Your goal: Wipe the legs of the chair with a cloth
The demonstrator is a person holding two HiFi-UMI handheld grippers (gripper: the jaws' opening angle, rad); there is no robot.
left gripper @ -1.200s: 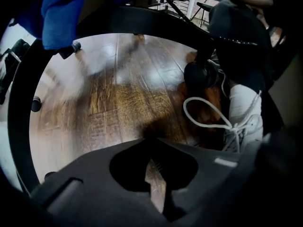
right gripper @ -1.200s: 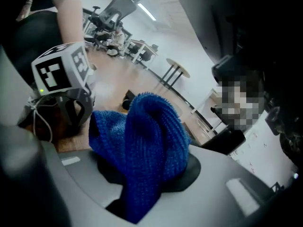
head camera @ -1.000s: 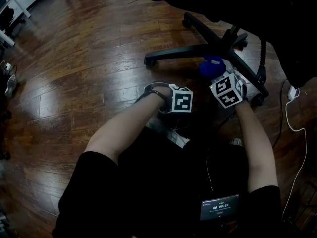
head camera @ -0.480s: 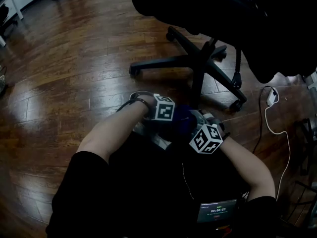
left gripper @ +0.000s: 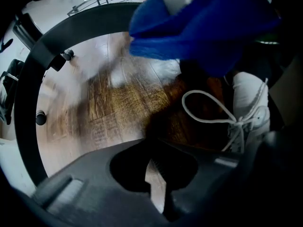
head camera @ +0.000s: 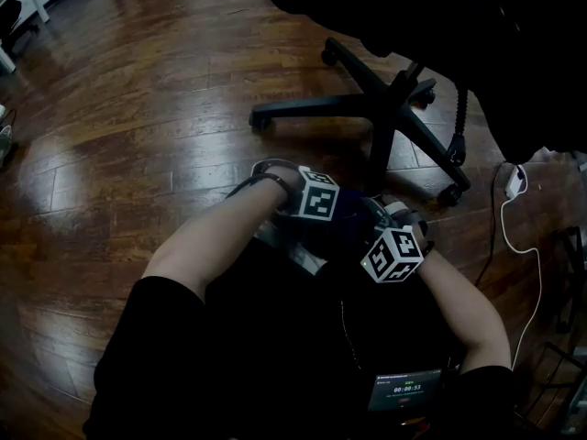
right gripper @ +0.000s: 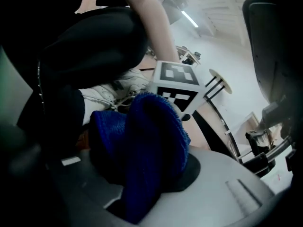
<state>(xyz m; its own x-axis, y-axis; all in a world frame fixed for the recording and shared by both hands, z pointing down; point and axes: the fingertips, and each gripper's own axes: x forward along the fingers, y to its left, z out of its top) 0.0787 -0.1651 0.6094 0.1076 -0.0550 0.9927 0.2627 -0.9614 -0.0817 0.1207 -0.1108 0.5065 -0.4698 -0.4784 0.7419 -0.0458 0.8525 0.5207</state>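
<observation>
Bunching out of the right gripper, whose jaws are clamped on it, the blue cloth is held just beside the left gripper, apart from the chair legs on the wooden floor. The left gripper's jaws are pressed together on nothing, pointed down near a white shoe.
</observation>
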